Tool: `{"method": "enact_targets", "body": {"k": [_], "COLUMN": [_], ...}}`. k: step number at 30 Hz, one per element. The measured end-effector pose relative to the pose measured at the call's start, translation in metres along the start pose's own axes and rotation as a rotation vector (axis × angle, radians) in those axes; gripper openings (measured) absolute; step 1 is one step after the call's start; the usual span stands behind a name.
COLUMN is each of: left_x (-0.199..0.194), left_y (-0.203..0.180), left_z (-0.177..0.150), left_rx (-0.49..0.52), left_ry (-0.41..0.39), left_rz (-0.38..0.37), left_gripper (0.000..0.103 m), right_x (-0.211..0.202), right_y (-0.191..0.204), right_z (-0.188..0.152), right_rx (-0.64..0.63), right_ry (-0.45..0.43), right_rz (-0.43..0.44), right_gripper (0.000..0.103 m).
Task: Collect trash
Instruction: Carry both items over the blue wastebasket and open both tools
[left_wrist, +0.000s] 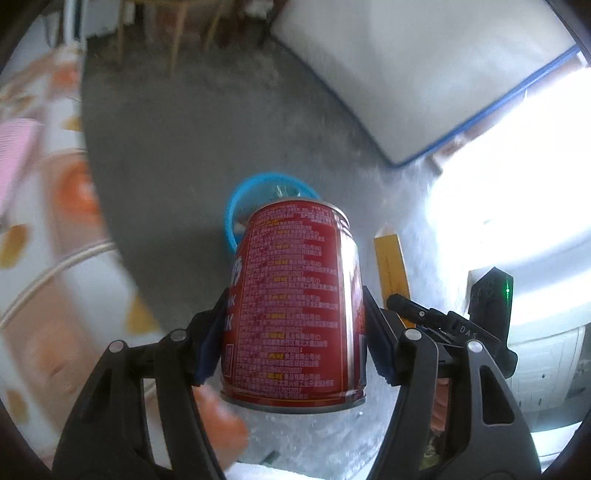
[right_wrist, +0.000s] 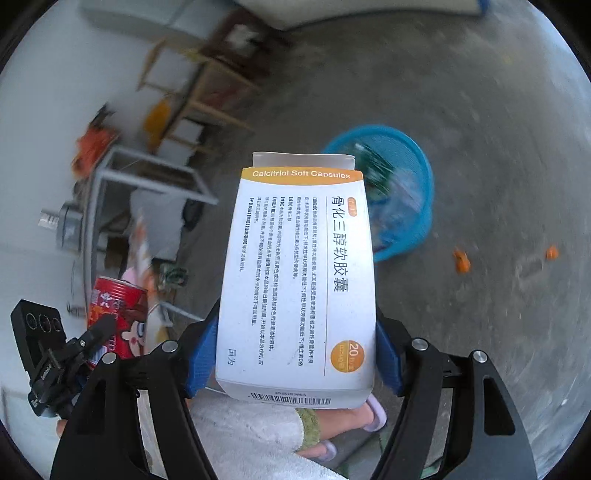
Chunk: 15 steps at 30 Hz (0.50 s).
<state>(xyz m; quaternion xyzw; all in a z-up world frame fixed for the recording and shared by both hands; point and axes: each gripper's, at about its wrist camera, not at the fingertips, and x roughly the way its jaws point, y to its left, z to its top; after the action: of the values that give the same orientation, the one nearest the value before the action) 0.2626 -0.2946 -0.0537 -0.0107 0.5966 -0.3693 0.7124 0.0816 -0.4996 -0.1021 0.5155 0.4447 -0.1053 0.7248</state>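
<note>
The left gripper (left_wrist: 293, 334) is clamped on a red drink can (left_wrist: 295, 306), blue pads pressing both its sides, the can upright above the floor. The right gripper (right_wrist: 293, 350) is clamped on a white-and-orange Calcitriol capsule box (right_wrist: 297, 277). Both items are held on the near side of the blue trash basket (right_wrist: 410, 192), which stands on grey concrete floor (right_wrist: 480, 110). Two orange scraps (right_wrist: 461, 263) lie right of the basket.

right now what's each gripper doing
left gripper: shut on the red can
right gripper: shut on the medicine box
</note>
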Motion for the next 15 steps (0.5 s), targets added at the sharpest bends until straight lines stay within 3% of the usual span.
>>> {"method": "enact_targets", "body": {"k": [4, 6, 7, 8, 10, 15], "left_x": [0.046, 0.056, 0.058, 0.06, 0.063, 0.064], "left_y": [-0.014, -0.023, -0.025, -0.027, -0.025, -0.007], "left_z": [0.032, 0.053, 0.062, 0.07, 0.082, 0.062], "left_rx": [0.009, 0.009, 0.006, 0.002, -0.007, -0.065], "left_ry": [0.065, 0.048, 0.031, 0.005, -0.032, 0.003], "left_rz": [0.022, 0.023, 0.023, 0.023, 0.064, 0.033], "left_gripper": [0.062, 0.062, 0.067, 0.084, 0.088, 0.088], "right_x": [0.03, 0.047, 0.054, 0.065, 0.089, 0.127], "right_y": [-0.017, -0.018, -0.017, -0.019, -0.027, -0.059], "right_z": [0.029, 0.045, 0.053, 0.063, 0.077, 0.067], "right_rx": [0.086, 0.126, 0.127, 0.118, 0.132, 0.19], "right_ry": [0.019, 0.007, -0.001, -0.008, -0.007, 0.062], "right_rz": [0.009, 0.012, 0.011, -0.013, -0.085, -0.107], "right_gripper": [0.07, 0.074, 0.075, 0.08, 0.082, 0.082]}}
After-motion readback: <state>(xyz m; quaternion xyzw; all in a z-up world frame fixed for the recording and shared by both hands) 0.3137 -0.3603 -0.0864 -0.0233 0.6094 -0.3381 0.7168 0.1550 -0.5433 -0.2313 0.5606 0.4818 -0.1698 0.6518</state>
